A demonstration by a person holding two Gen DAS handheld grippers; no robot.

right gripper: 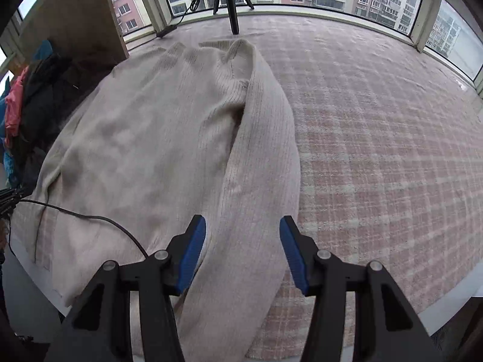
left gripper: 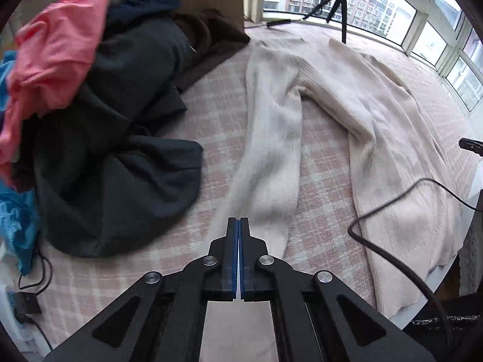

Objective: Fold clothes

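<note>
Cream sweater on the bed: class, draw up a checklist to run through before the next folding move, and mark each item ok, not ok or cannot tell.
1. Cream sweater lies spread out on the bed cover: ok.
2. Right gripper open over the right sleeve: ok.
3. Left gripper shut on the left sleeve: cannot tell.
4. Black cable off the sweater: not ok, it crosses it.
5. Clothes pile apart from the sweater: ok.
</note>
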